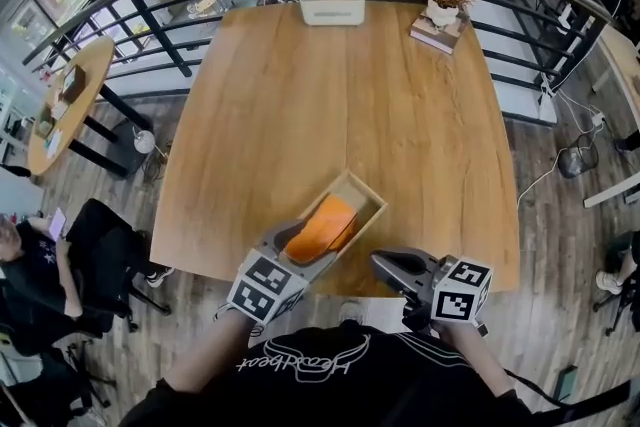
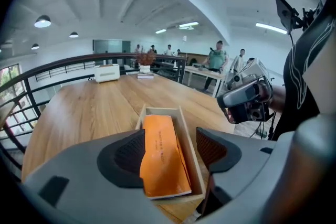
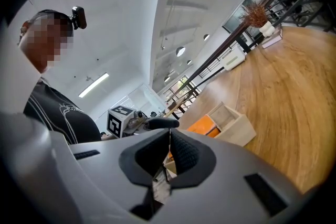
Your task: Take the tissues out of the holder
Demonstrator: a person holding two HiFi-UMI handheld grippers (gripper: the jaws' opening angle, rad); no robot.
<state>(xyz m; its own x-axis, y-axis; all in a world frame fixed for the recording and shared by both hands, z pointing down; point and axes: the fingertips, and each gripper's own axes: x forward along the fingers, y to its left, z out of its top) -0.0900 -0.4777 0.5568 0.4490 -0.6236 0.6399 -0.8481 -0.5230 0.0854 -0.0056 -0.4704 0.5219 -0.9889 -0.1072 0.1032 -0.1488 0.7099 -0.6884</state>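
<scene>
Left gripper view is showing the left gripper (image 2: 170, 150) hovering with its jaws spread wide, straddling the near end of the orange tissue pack (image 2: 160, 157). The pack is lying in the wooden holder (image 2: 190, 152) at the near edge of the table (image 1: 330, 95). Its long axis is running straight ahead from those jaws. The right gripper (image 1: 393, 265), jaws pressed together on nothing, is hanging beside the holder, farther from the pack. The left gripper is probably the one making the pick.

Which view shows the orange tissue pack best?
The left gripper view: the orange tissue pack shows nearly whole in its wooden holder. The head view shows it partly behind the left tool; the right gripper view, only a sliver.
</scene>
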